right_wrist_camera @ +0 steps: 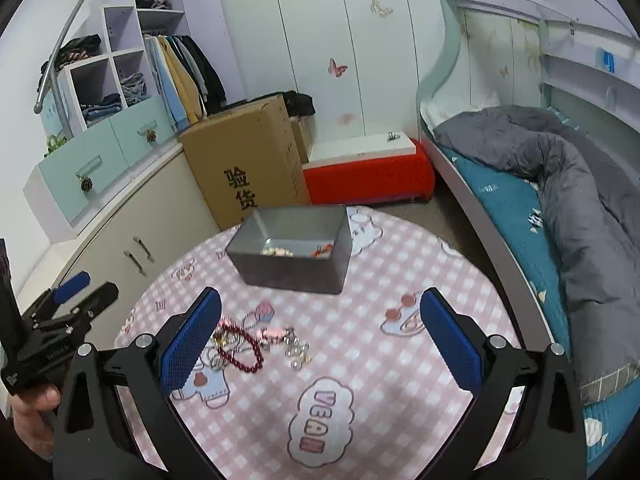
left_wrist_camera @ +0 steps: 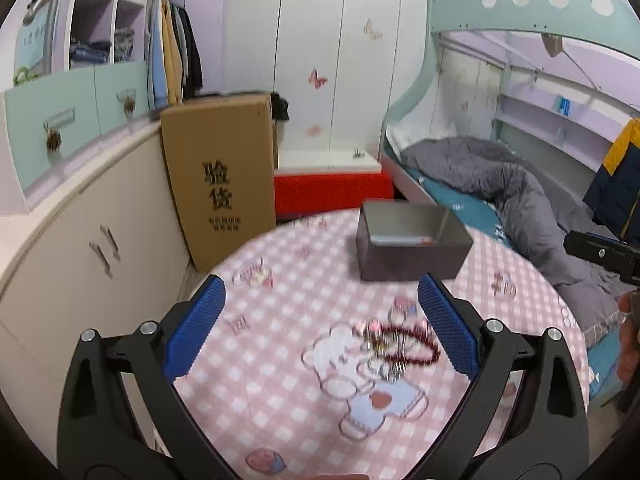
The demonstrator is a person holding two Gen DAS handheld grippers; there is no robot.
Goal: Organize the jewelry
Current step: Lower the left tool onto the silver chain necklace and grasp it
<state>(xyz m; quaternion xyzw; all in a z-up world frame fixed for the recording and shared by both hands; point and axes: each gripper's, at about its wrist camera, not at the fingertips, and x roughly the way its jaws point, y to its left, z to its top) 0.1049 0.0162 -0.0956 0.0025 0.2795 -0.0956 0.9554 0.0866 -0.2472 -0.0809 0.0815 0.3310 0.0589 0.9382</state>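
A round desk with a pink checked cloth (right_wrist_camera: 400,360) carries a grey open box (right_wrist_camera: 292,252) at its far side. The box already has a few small pieces inside. Nearer lies a tangled pile of jewelry: a dark red bead bracelet (right_wrist_camera: 242,354), silver chains and little shiny charms (right_wrist_camera: 298,350).

The left gripper (left_wrist_camera: 320,328) is spread wide and holds nothing, with the pile just inside its right finger. The right gripper (right_wrist_camera: 320,336) is wide and empty too, with the pile by its left finger.

The job looks part done. Next, one gripper should go down over one piece, pinch it, and carry it to the box. The tangle may pull other pieces along.
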